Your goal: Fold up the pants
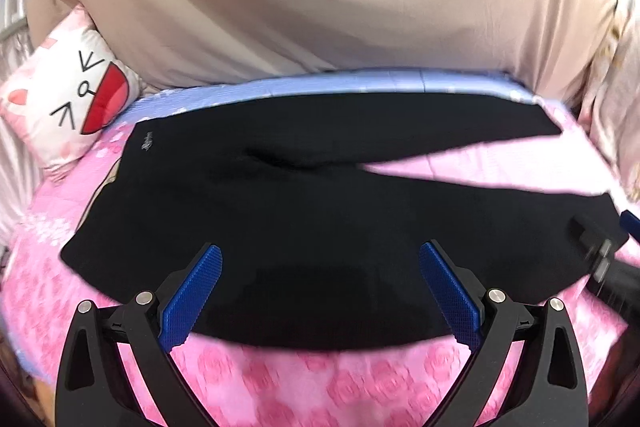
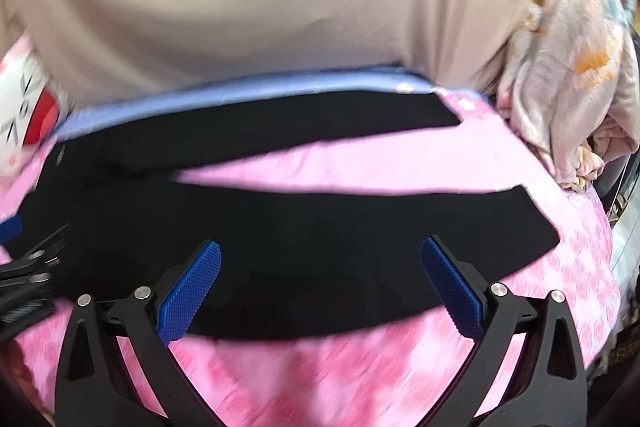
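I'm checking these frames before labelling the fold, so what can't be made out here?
- Small logo on the black pants, left wrist view: too small and blurred to read.
- Right gripper, left wrist view: blurred and cut off by the frame edge.
- Pillow, right wrist view: cropped and smeared by motion.

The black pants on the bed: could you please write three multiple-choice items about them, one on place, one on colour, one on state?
1. Where do the pants lie?
A. on the pink rose-print bedspread
B. on the cat pillow
C. in a basket

2. What colour are the gripper pads?
A. red
B. blue
C. green

3. How do the pant legs lie?
A. stacked in a fold
B. rolled up
C. spread apart in a V

Answers: 1 A, pink fabric shows all round them; 2 B, both the left gripper and right gripper show blue pads; 3 C, pink bedspread shows between the legs.
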Motion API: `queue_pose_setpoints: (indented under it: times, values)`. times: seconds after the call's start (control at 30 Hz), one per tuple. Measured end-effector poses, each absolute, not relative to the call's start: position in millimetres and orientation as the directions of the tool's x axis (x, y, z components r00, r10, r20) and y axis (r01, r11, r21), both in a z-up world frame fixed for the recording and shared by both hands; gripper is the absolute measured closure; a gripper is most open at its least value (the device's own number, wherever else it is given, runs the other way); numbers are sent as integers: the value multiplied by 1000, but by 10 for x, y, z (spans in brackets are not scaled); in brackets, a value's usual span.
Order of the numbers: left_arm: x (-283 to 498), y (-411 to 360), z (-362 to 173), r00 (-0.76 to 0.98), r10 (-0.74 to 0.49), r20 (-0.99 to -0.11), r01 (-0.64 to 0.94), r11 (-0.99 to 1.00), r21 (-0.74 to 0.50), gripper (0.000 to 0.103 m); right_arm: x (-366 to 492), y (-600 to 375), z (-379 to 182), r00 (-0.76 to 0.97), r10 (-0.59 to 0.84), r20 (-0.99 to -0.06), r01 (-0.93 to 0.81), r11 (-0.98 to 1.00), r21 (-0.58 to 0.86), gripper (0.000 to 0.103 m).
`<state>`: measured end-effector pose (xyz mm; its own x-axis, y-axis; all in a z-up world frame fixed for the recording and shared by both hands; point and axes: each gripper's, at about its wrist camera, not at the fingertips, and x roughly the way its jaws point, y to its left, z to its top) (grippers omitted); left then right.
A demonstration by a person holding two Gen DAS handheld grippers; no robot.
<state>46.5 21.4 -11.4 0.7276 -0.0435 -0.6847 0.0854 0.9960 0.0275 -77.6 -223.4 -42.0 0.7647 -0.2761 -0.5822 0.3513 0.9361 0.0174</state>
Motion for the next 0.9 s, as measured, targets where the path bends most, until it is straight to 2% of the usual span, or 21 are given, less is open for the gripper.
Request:
queue_pose_setpoints:
  times: [0.13,0.2,0.3,0.4,0.53,0.7,0.8,0.87,0.9]
  values:
    - [875,681,10,772,43,-634,-31,999,30,6,-209,-3511,-425,730,-321,-603,438,898,51,5]
    - [1114,970,50,797,91,-598,-110,994,4,7,97,-4106,-435,764,-253,-593,408,902,141,5]
    - [1387,1253,64,808,125,-576,-188,981,-50,7,662,-4693,-493,729,-202,-654,394,905,160,5]
    - [1744,1411,49,787,165,-594,-229,973,-32,7,1218,-5001,-570,706,-203,-678,360,928,97,5]
    - [2259,1523,-42,696,294,-655,-276,952,134,6,1797,-5292,-697,685,-225,-693,347,937,40,5]
    - [2613,1759,-179,658,291,-695,-279,951,134,6,2307,-5515,-954,621,-189,-761,318,948,24,5]
    - [2738,1927,-243,654,321,-685,-306,941,148,5,2428,-5506,-1029,605,-189,-774,293,956,-4,6]
    - [2839,2066,-284,631,360,-687,-330,926,181,6,2485,-5473,-1061,603,-191,-774,278,960,-21,9]
    - [2896,2161,-304,619,372,-692,-342,920,189,6,2515,-5465,-1084,601,-179,-779,270,963,-13,16]
